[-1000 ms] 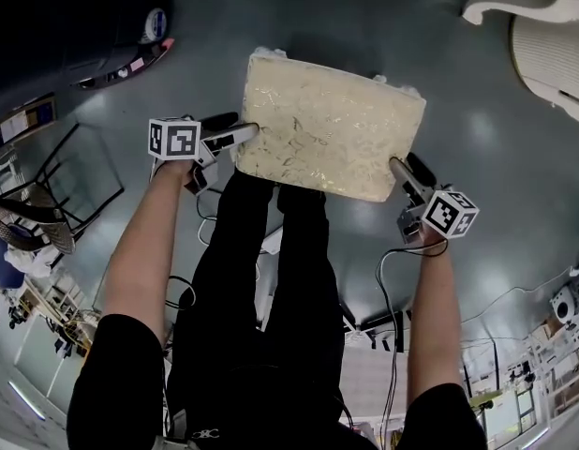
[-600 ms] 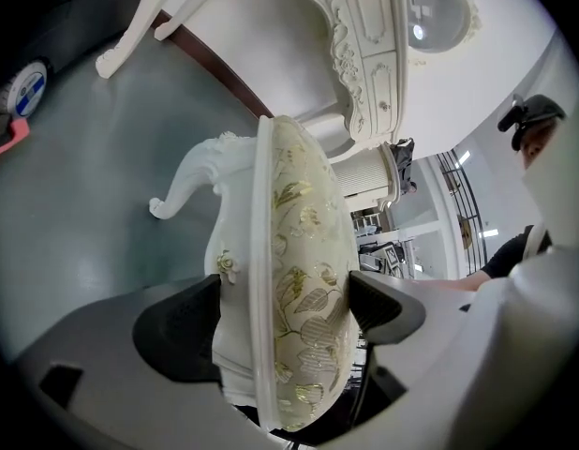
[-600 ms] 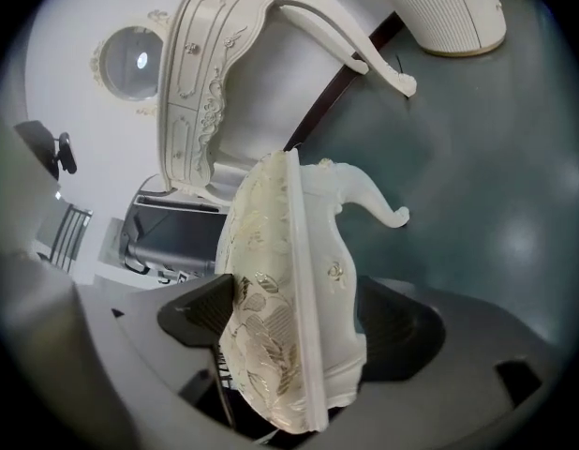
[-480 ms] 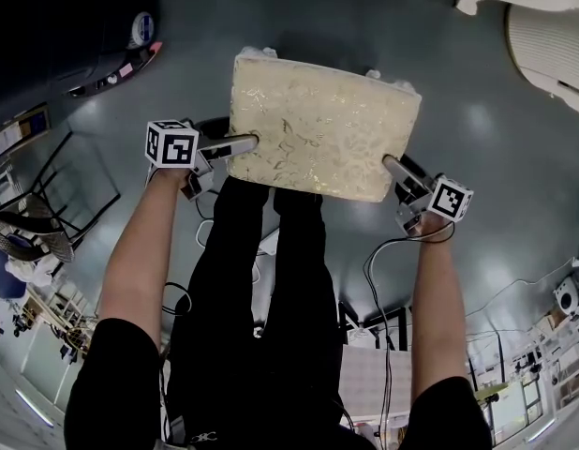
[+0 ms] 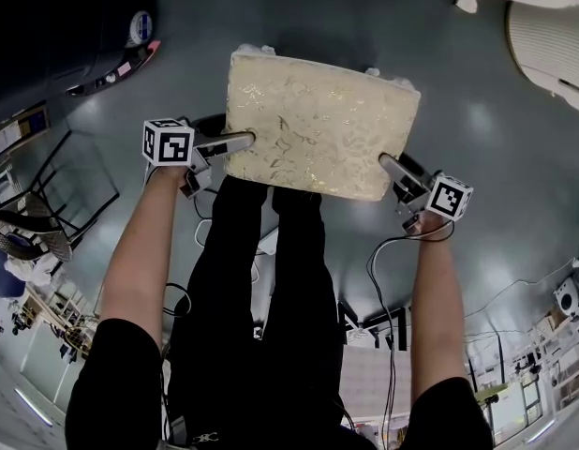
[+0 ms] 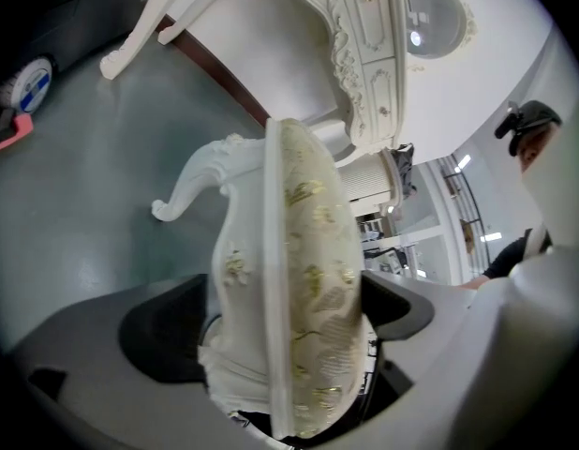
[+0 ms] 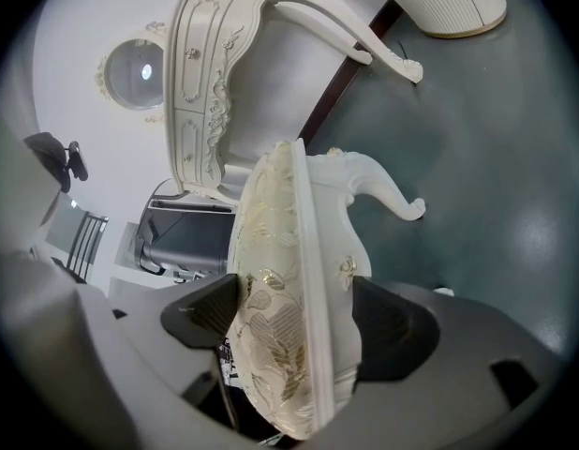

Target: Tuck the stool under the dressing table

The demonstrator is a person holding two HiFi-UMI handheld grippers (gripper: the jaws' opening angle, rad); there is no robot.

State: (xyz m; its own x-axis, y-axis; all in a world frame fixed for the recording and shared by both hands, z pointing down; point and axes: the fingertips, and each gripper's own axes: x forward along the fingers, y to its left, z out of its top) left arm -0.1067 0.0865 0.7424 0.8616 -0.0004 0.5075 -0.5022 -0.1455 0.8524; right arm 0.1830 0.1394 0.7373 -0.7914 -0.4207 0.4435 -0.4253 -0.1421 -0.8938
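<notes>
Cream-and-gold brocade stool sits slightly nearer the top of the head view than a second ago, so the move toward the white dressing table looks barely begun. The table is well ahead and the stool is not under it. On the seat's left edge the left gripper pinches the cushion, jaws just eased wider. On the right edge the right gripper clamps the seat, jaws just narrowed a bit. Stool has a padded rectangular top, white carved frame and a curled leg. It is just ahead of the person's legs.
</notes>
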